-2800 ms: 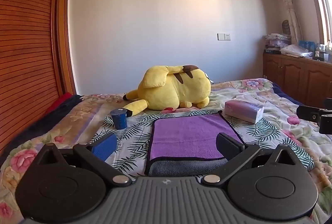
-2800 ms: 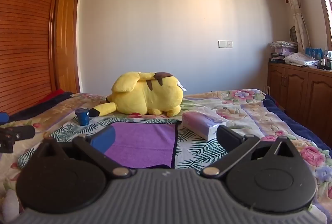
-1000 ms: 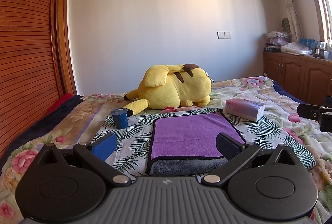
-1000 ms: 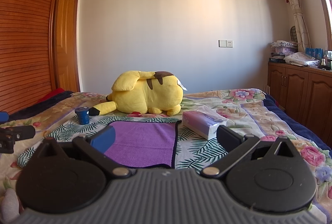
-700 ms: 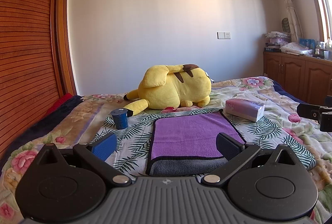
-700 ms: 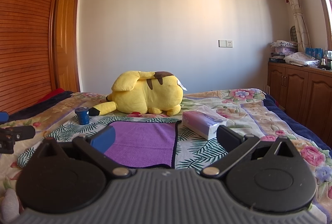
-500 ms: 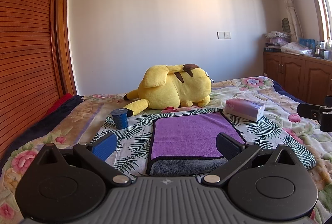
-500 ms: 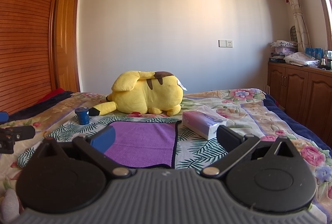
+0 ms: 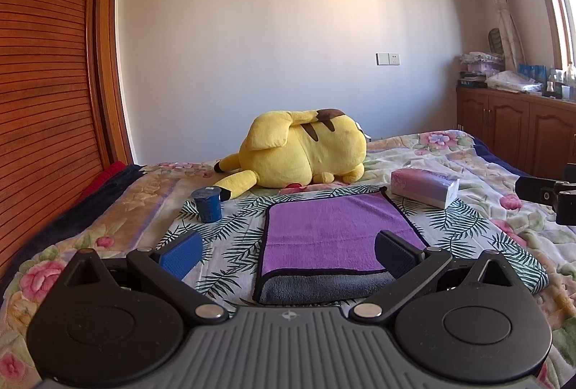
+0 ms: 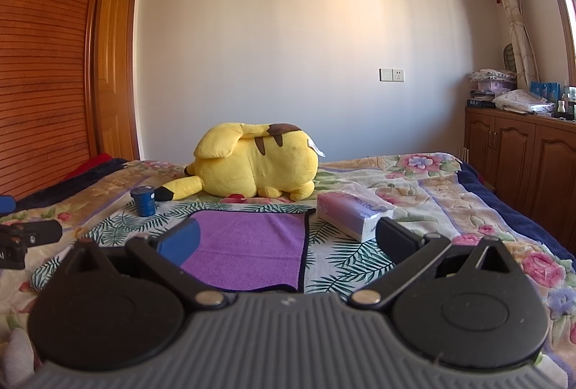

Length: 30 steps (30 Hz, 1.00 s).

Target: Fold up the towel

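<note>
A purple towel (image 9: 334,230) with a dark border lies flat on the bed, its near edge turned over to show a grey underside (image 9: 324,292). It also shows in the right wrist view (image 10: 248,245). My left gripper (image 9: 288,252) is open and empty, held just short of the towel's near edge. My right gripper (image 10: 288,241) is open and empty, over the towel's right edge and near corner. The tip of the right gripper shows at the right of the left wrist view (image 9: 550,198).
A yellow plush toy (image 9: 298,151) lies behind the towel. A small blue cup (image 9: 207,205) stands at the towel's left. A tissue pack (image 9: 424,187) lies at its right. The bed has a floral cover (image 9: 504,245). Wooden cabinets (image 10: 522,155) stand at the right.
</note>
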Each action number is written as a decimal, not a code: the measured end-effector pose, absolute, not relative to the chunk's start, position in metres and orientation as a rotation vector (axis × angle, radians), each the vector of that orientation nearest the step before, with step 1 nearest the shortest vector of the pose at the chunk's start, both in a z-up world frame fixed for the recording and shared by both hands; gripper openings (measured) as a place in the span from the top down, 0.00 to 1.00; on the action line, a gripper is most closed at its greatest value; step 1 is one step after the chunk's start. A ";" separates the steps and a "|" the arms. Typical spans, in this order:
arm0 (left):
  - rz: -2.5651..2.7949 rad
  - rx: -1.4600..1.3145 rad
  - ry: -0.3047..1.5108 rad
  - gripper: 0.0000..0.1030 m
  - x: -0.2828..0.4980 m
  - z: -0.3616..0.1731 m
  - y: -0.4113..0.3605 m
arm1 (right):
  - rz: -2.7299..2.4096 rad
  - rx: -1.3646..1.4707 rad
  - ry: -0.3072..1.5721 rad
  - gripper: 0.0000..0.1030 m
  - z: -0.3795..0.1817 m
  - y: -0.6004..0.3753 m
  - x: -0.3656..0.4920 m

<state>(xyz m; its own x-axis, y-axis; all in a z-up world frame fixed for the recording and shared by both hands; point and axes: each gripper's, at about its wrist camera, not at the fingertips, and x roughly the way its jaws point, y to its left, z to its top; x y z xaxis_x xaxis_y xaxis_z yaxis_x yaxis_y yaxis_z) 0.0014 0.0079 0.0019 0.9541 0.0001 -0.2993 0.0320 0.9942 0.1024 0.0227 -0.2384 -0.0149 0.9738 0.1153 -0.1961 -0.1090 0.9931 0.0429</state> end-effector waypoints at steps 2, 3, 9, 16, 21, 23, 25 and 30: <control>-0.017 0.108 0.308 0.16 0.000 0.001 0.010 | 0.114 0.033 0.200 0.00 -0.015 -0.238 0.023; -0.017 0.110 0.310 0.16 0.001 -0.006 0.009 | 0.113 0.033 0.200 0.00 -0.014 -0.237 0.023; -0.030 0.118 0.344 0.16 0.003 -0.008 0.003 | 0.118 0.024 0.210 0.00 -0.017 -0.237 0.025; -0.038 0.116 0.391 0.16 0.011 -0.011 0.003 | 0.131 0.008 0.244 0.00 -0.019 -0.230 0.030; -0.037 0.123 0.421 0.16 0.016 -0.014 0.002 | 0.151 -0.011 0.266 0.00 -0.021 -0.225 0.035; -0.040 0.126 0.433 0.16 0.017 -0.015 0.001 | 0.154 -0.017 0.280 0.00 -0.022 -0.225 0.038; -0.043 0.130 0.440 0.16 0.018 -0.017 0.000 | 0.158 -0.020 0.290 0.00 -0.023 -0.225 0.042; -0.046 0.137 0.456 0.16 0.023 -0.018 -0.002 | 0.175 -0.032 0.319 0.00 -0.026 -0.224 0.051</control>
